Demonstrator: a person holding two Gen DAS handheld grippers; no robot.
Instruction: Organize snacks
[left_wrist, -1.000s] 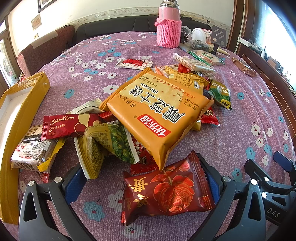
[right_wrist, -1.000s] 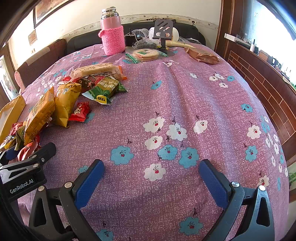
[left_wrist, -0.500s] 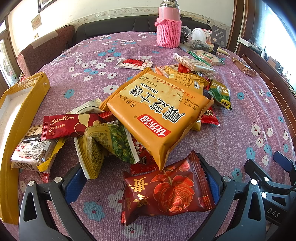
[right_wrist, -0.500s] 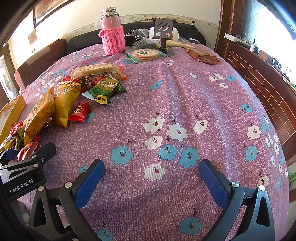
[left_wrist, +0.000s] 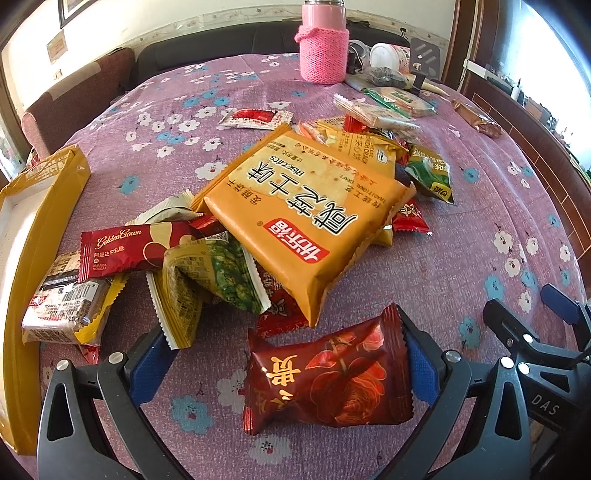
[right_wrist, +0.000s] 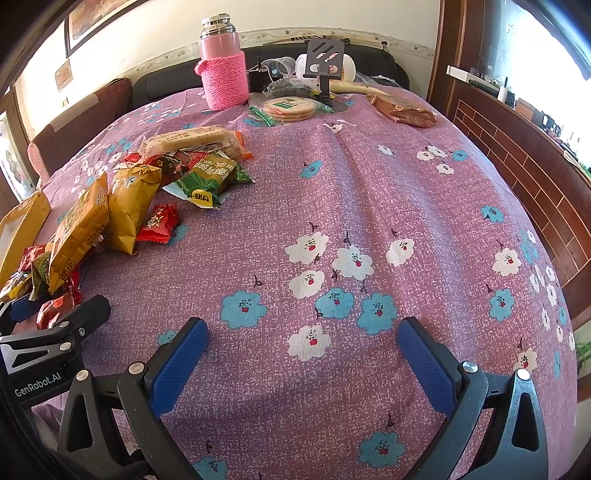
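Nothing moved; left gripper (left_wrist: 284, 363) jaws wide around red packet (left_wrist: 328, 373); right gripper (right_wrist: 301, 354) wide, empty

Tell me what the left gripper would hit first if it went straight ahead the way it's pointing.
Probably the dark red rose-printed snack packet, already lying between the open jaws of the left gripper. Beyond it sits the big orange biscuit packet, though depth is hard to judge.

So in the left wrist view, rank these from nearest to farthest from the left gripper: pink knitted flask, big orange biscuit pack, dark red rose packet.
From the left gripper:
1. Dark red rose packet, between its fingers.
2. Big orange biscuit pack, mid-table atop the pile.
3. Pink knitted flask, at the far edge.
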